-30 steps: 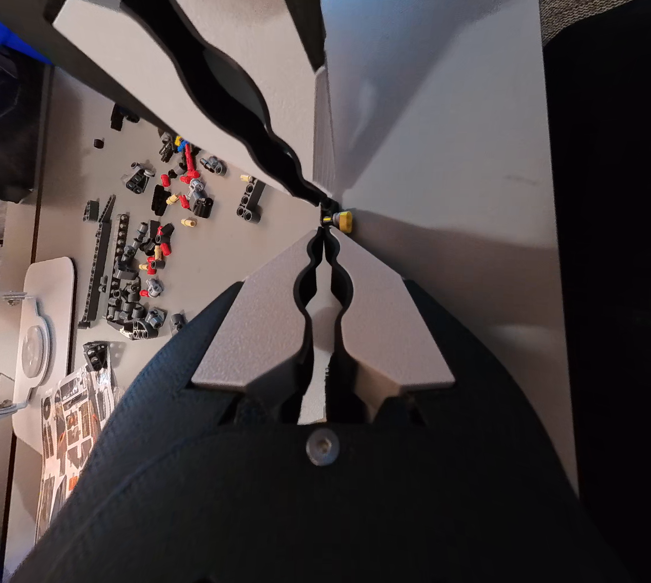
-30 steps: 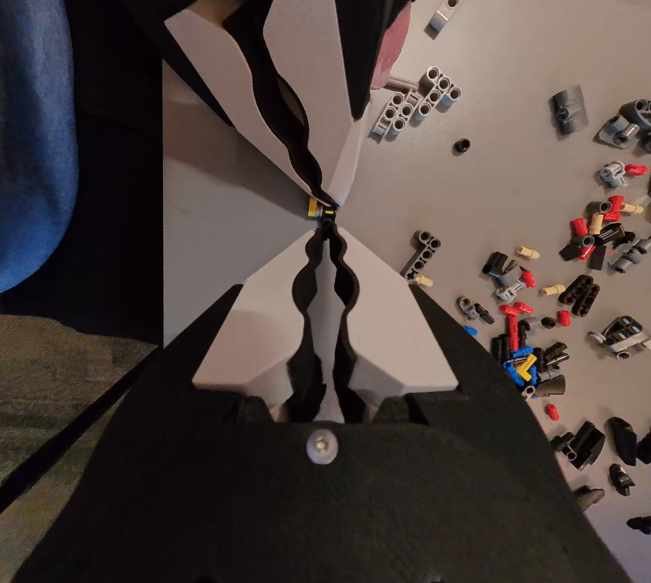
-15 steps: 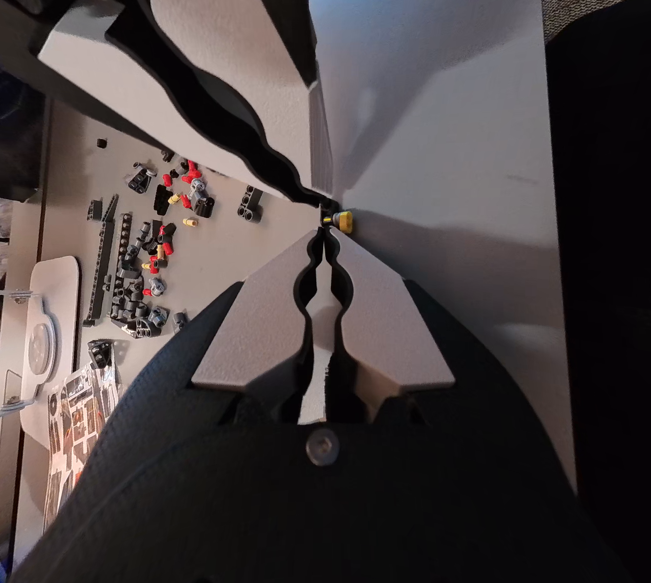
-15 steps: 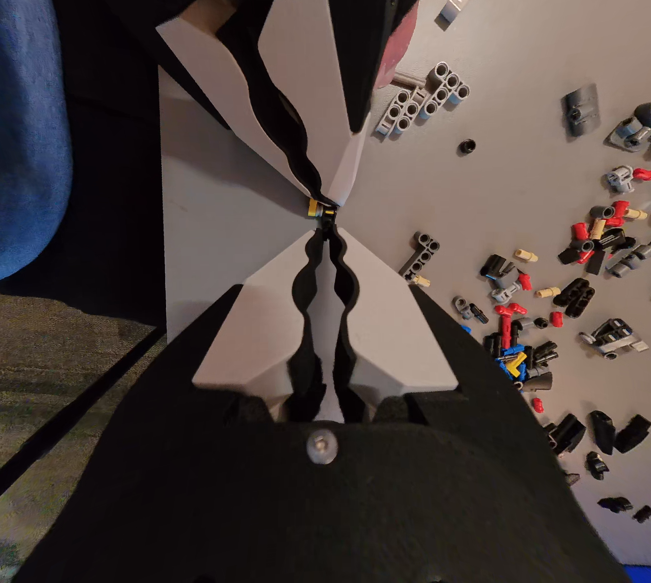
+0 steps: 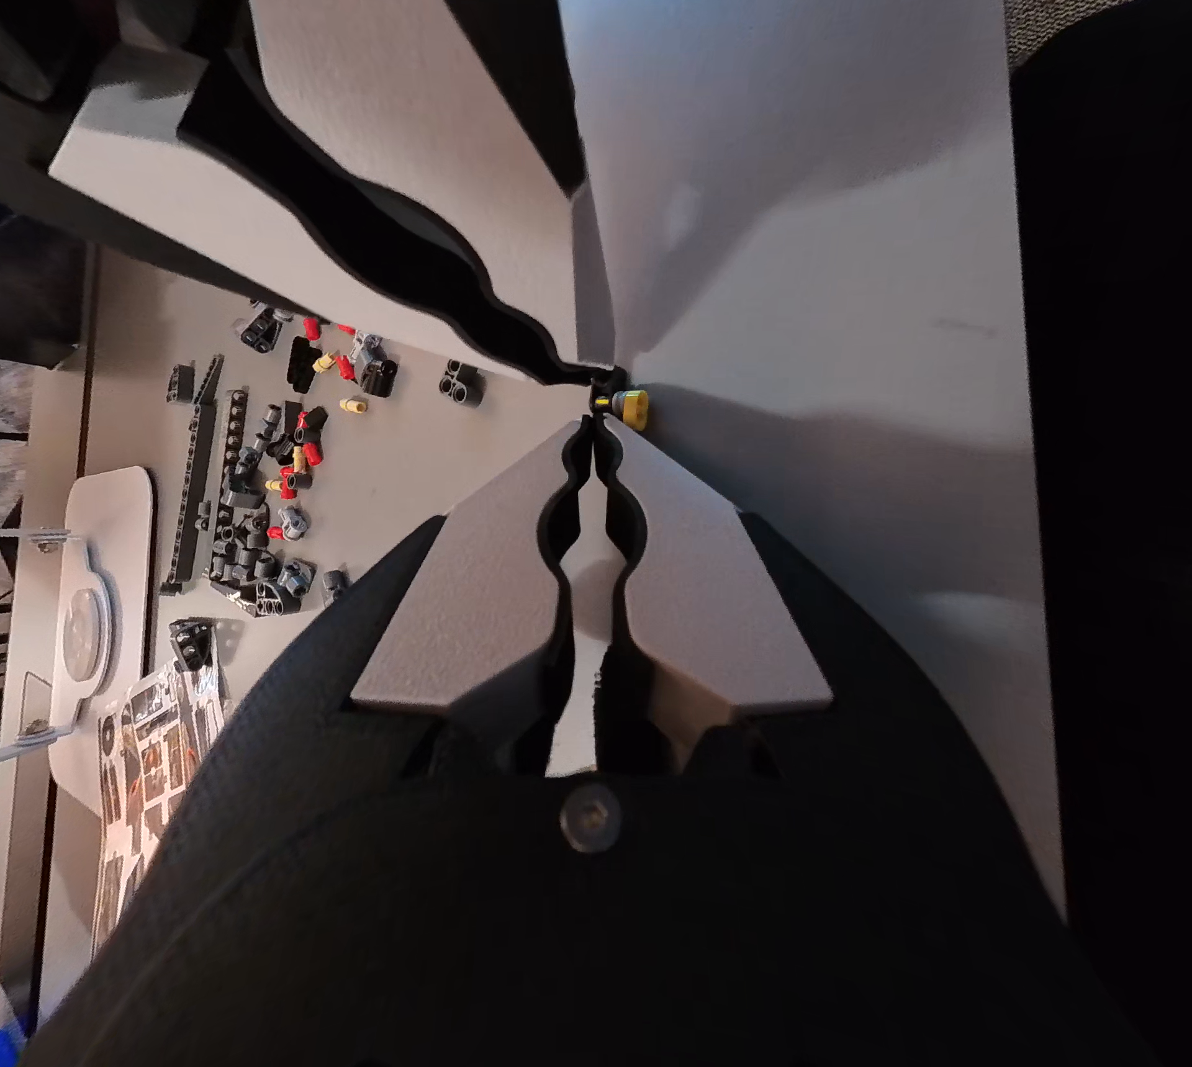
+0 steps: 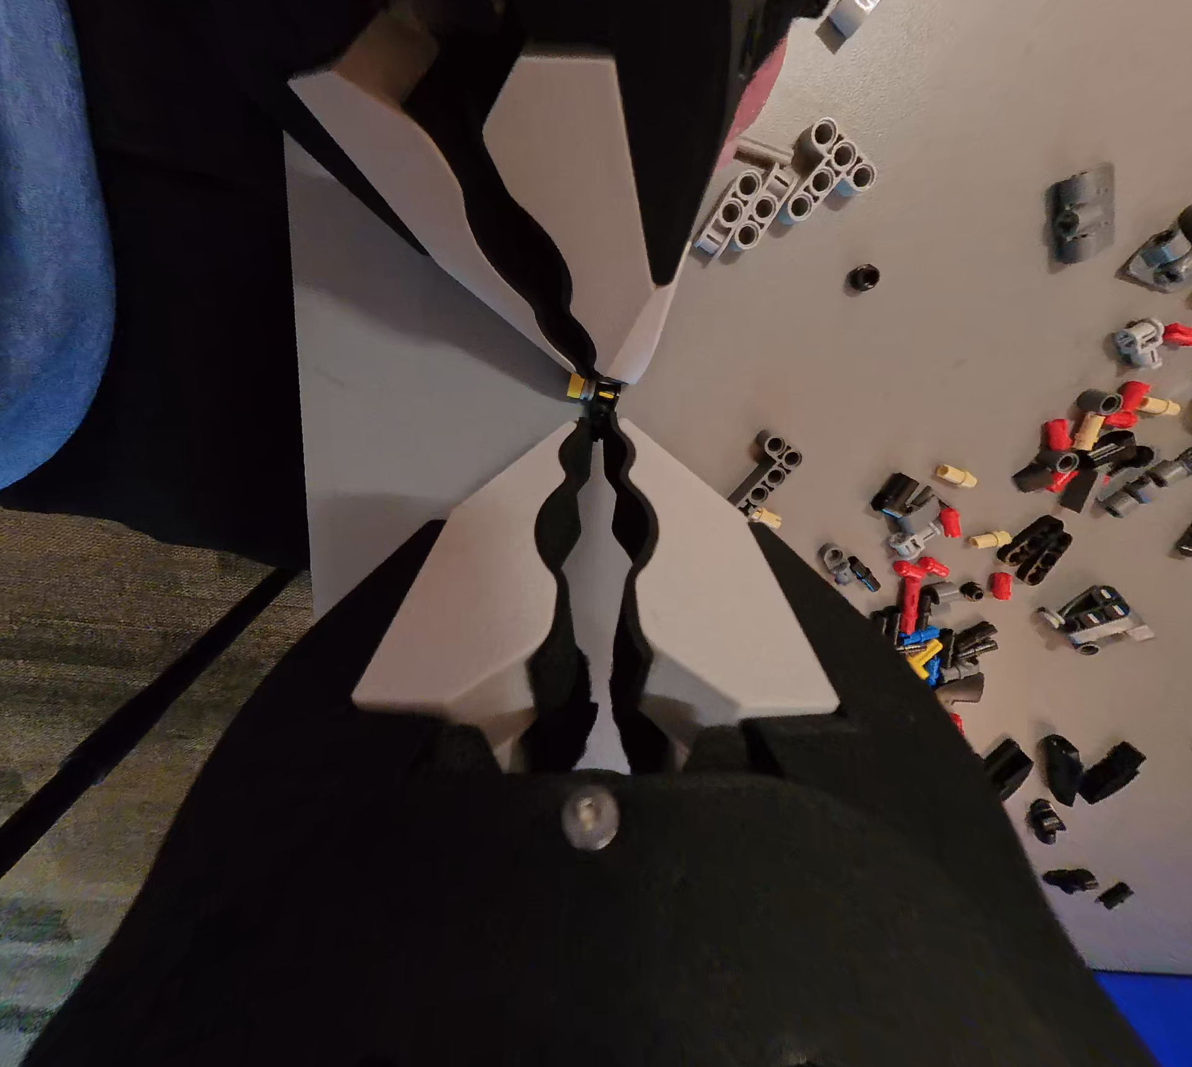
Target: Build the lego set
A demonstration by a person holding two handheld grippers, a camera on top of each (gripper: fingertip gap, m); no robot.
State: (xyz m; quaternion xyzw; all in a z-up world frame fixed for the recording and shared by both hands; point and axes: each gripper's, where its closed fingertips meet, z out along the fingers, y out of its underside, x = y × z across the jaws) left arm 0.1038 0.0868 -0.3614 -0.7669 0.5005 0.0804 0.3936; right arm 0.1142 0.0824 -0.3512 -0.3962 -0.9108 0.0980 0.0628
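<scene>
Probably an office: grey desk (image 6: 903,365), carpet floor (image 6: 129,617), scattered Lego pieces (image 6: 935,584).

Dim, warm indoor light falls across the matte grey tabletop (image 5: 806,275), a cool blue cast at its far end; soft shadows fan beneath the pale grey fingers (image 5: 413,146). Wide-angle distortion bends edges; near surfaces blur slightly.

Small yellow-capped black lego assembly (image 5: 620,403) pinched midair, loose pieces (image 6: 1006,546) on table
</scene>
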